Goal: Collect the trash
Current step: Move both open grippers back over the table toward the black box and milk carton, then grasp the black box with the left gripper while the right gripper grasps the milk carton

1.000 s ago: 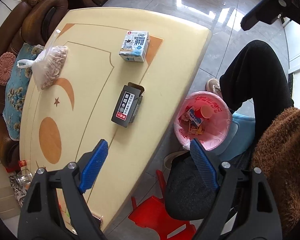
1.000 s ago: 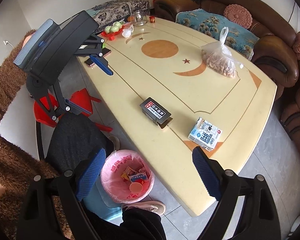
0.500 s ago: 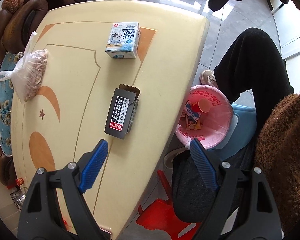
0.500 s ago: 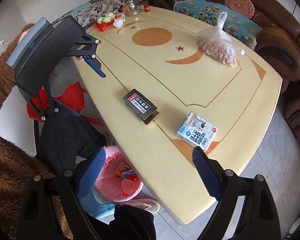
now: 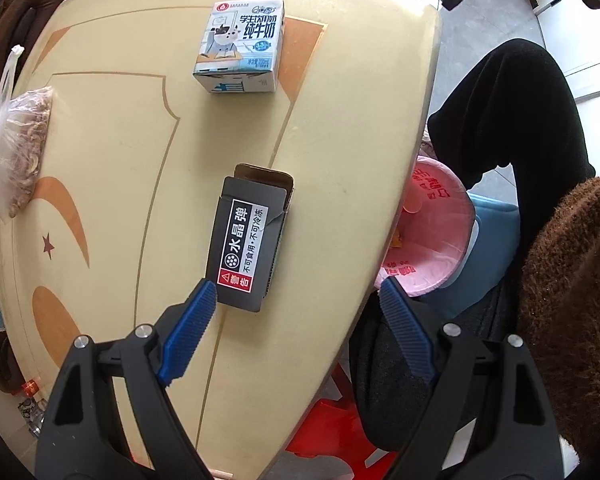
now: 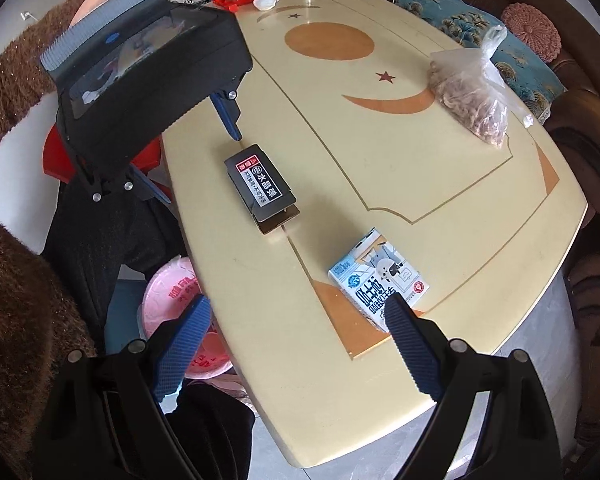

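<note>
I hold left gripper (image 5: 296, 300) wide open, nothing in it, one finger beside black carton (image 5: 249, 240) on table (image 5: 120, 160) | right gripper (image 6: 300, 316) wide open, empty, near milk carton (image 6: 380, 284) | pink-lined trash bin (image 5: 440, 236) beside table edge

On the bench (image 5: 340, 152), an opened box (image 5: 249, 236) is laid near the edge, and a milk carton (image 5: 242, 46) is set apart from it, nearer the rounded end. A bag of snacks (image 5: 18, 148) is placed toward the far side. Below the edge, a lined bin (image 5: 440, 236) is stood on the floor.
</note>
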`<state>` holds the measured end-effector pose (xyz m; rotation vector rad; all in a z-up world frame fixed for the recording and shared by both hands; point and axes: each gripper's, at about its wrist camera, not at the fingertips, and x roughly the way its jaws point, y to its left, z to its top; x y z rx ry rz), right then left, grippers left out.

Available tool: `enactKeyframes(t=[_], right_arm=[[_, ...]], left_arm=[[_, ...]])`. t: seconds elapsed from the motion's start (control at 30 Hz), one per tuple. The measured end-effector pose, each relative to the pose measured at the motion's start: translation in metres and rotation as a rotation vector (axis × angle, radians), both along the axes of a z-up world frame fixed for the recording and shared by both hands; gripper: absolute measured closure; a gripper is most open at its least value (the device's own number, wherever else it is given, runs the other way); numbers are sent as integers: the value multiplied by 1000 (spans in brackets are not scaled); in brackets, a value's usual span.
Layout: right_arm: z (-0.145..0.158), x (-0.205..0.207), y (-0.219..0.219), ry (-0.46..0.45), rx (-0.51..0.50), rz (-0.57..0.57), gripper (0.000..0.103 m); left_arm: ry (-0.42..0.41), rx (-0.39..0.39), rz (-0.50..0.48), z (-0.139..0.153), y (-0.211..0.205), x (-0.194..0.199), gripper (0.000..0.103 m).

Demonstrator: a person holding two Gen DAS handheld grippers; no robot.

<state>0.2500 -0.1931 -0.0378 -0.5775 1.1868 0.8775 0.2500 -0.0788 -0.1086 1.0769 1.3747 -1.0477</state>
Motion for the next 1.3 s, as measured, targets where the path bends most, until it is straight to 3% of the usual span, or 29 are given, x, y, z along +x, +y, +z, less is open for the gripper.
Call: enactKeyframes(t=[0.27,0.43,0.83,1.3], right_arm=[[-25,24,2,-37,-59,86,17],[-42,39,6,-11,-102,146,17],[-82,55,20,5,-229,313,17],[-128,72,16,58,-252,323,17]], left_arm=[[48,27,-5,-31,-7,22,21],[68,41,-17,-49,-12,29,21],[102,36,-11,-68,-16,43,21],[122,24,-23,-82,-19,43,20]])
